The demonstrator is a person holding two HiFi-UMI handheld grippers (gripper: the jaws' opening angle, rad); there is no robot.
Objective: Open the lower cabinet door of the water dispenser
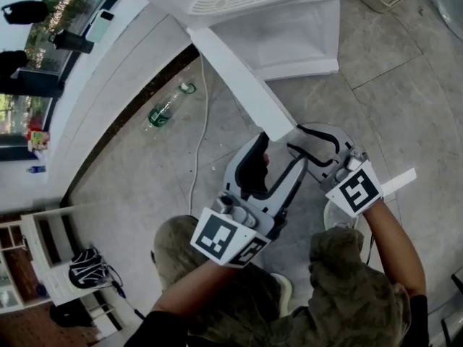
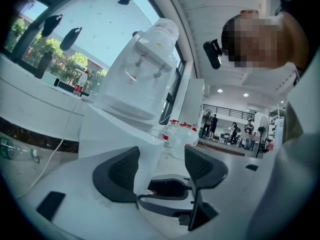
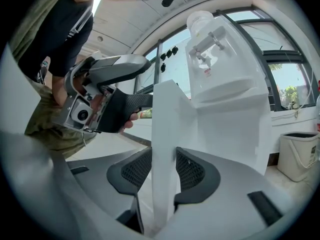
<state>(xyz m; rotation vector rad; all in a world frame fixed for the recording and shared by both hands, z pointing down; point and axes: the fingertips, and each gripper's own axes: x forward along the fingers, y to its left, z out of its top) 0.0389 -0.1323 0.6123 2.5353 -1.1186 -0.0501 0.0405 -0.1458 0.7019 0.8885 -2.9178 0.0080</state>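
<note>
The white water dispenser [image 1: 289, 20] stands at the top of the head view, and its lower cabinet door [image 1: 239, 85] is swung out toward me. My right gripper [image 1: 289, 137] is shut on the door's free edge. In the right gripper view the door panel [image 3: 167, 129] stands upright between the two pads of that gripper [image 3: 164, 171], which press on both its faces. My left gripper [image 1: 271, 157] hovers just left of the door's edge. Seen from the left gripper view, it [image 2: 161, 169] is open with nothing between its jaws, the door [image 2: 110, 134] beyond them.
A green bottle [image 1: 166, 108] lies on the tiled floor beside a white cable [image 1: 201, 143]. A waste bin [image 3: 299, 154] stands right of the dispenser. A low shelf [image 1: 36, 259] and a dark bag [image 1: 88, 267] are at lower left. Several people [image 2: 210, 124] stand far off.
</note>
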